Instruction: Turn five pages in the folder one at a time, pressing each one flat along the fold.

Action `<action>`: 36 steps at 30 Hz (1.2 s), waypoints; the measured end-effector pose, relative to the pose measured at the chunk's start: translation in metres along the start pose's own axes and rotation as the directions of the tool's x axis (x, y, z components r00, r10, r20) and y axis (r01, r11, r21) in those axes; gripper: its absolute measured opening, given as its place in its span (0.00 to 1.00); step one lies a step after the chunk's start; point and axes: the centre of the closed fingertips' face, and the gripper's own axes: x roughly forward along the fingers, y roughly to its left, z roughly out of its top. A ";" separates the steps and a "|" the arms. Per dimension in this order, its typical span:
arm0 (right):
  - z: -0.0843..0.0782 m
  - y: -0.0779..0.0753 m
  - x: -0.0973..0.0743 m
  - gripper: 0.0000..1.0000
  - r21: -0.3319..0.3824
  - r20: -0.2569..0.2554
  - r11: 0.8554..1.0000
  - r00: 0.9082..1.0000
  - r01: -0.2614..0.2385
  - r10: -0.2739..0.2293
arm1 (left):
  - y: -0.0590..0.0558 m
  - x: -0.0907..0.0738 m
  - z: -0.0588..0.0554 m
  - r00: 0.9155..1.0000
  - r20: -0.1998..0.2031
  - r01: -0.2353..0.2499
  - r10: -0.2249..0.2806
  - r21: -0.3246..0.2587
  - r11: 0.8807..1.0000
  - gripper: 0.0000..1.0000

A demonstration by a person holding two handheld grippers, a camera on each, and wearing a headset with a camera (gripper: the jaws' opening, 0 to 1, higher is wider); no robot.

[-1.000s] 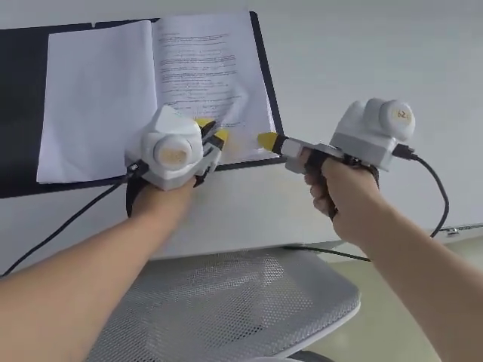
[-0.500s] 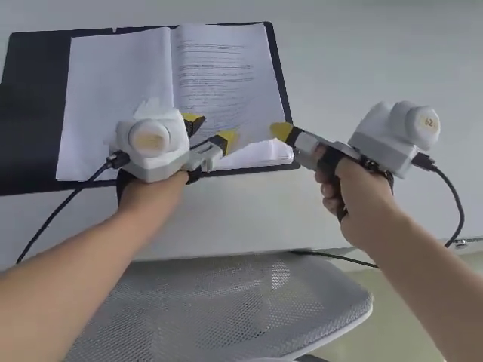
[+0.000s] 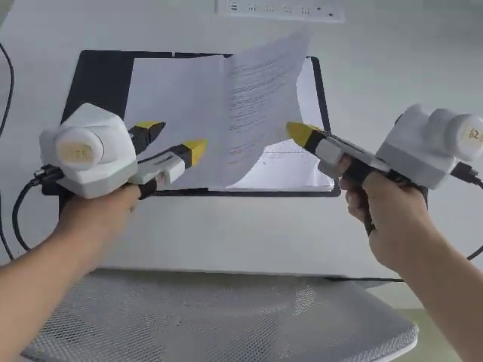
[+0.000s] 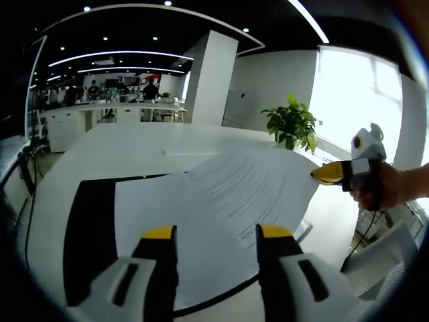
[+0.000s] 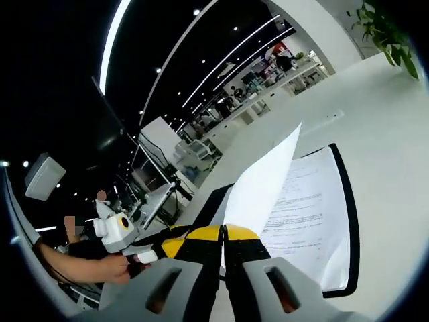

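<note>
Right gripper view shows what head view can't: right gripper (image 5: pixel 223 233) jaws clamped on lifted page (image 5: pixel 258 188), sheet rising from btwn them toward 1 o'clock. Left gripper (image 3: pixel 172 139) jaws spread, nothing held, over folder (image 3: pixel 98 75) near its 7 o'clock corner, w/ page apart at 2 o'clock.

page (image 3: pixel 264 98) above folder (image 3: pixel 94 83) on table (image 3: pixel 392 90)

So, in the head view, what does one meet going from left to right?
left gripper → lifted page → right gripper, shut on that page's edge
</note>
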 end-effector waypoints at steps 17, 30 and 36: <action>-0.042 0.073 0.090 0.00 -0.163 -0.196 0.977 0.975 -0.138 0.105 | 0.062 -0.068 -0.004 0.994 0.029 -0.100 0.102 -0.076 0.992 0.47; -0.109 0.091 0.145 0.00 -0.165 -0.365 0.969 0.924 -0.186 0.115 | 0.091 -0.091 0.003 0.988 0.068 -0.125 0.135 -0.139 0.982 0.46; -0.135 0.090 0.163 0.00 -0.148 -0.422 0.971 0.900 -0.186 0.108 | 0.103 -0.099 -0.006 0.989 0.046 -0.130 0.137 -0.135 0.982 0.46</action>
